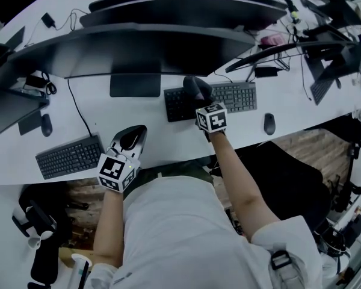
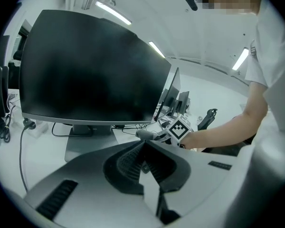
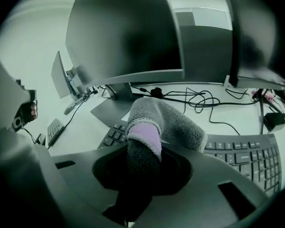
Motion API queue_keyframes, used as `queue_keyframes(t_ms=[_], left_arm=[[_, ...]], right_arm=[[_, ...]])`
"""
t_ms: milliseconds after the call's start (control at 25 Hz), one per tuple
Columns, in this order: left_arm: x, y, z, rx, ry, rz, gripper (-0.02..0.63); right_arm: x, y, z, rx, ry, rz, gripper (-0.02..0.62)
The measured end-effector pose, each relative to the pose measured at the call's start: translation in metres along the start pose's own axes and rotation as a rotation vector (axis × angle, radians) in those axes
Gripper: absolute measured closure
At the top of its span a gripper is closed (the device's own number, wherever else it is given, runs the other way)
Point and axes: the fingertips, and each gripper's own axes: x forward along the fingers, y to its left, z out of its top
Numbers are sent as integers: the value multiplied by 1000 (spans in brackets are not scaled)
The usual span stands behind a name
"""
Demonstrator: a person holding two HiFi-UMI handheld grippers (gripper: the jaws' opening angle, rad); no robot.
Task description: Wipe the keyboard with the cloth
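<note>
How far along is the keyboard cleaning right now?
Done: the cloth is picked up, clamped in the right gripper. In hand: it hangs over the left part of the keyboard. Left: the wiping itself; how much is wiped cannot be told. The left gripper is shut and empty, off the keyboard.

Two keyboards: centre keyboard [image 1: 231, 97], lower-left keyboard [image 1: 69, 156]. Two mice: right mouse [image 1: 269, 123], left mouse [image 1: 46, 124]. One cloth [image 1: 197, 88].

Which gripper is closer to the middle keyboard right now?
Right. The right gripper holds the cloth over the keyboard's left end; the left gripper sits near the desk edge, off to its left.
</note>
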Motion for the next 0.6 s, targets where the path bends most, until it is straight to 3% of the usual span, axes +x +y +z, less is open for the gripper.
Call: queue_keyframes(t_ms=[600], left_arm=[[3, 34, -13, 10, 38, -140, 604]], right_arm=[[38, 109, 8, -40, 31, 93, 503]])
